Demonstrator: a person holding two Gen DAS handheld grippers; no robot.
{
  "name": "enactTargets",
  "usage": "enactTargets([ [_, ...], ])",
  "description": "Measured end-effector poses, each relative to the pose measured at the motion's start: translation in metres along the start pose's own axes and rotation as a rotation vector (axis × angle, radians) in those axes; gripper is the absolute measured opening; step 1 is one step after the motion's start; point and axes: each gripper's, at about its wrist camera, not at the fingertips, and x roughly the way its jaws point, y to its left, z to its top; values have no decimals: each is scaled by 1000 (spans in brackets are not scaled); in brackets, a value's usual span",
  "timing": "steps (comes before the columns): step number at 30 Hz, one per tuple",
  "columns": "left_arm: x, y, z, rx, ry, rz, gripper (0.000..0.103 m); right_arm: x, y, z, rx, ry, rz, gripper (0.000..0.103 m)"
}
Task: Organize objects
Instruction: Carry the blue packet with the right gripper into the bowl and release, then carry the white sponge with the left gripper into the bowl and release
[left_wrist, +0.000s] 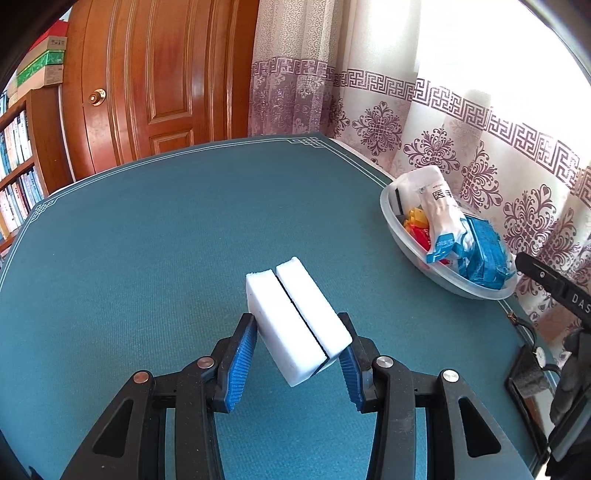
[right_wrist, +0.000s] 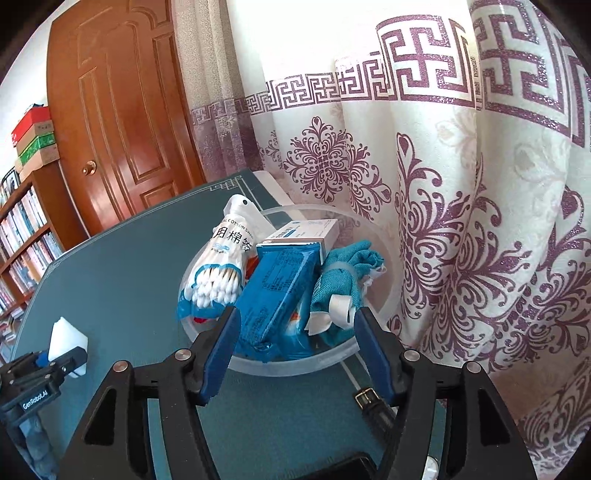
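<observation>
Here, a white block (left_wrist: 299, 317), split lengthwise by a dark seam, sits in the lower middle of the left wrist view, tilted and pinched between the blue pads of the left gripper (left_wrist: 297, 356) above the teal table mat (left_wrist: 147, 240). In the right wrist view the same block shows at the lower left edge, small and partly hidden.

At the right of the left view stands a clear plastic bowl (left_wrist: 476, 293), close to the curtain (left_wrist: 461, 122). The right wrist view looks down into it: a bag of cotton swabs (right_wrist: 218, 269) at the left, a blue packet (right_wrist: 277, 291) in the middle, a teal cloth (right_wrist: 340, 284) at the right, and a white box (right_wrist: 314, 230) behind. The right gripper (right_wrist: 295, 350) hangs over the bowl's near rim with its fingers spread wide and nothing between them. A black strap, possibly a watch band (right_wrist: 371, 404), lies on the mat just below the bowl. A wooden door (left_wrist: 155, 74) fills the upper left.
</observation>
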Motion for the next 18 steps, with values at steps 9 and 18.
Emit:
enactTargets([
  [9,-1,-41,18,64,-10,-89,46,-11,-10,-17,-26,20,34,65],
  [18,6,-87,48,110,-13,-166,46,-9,-20,-28,-34,50,73,65],
])
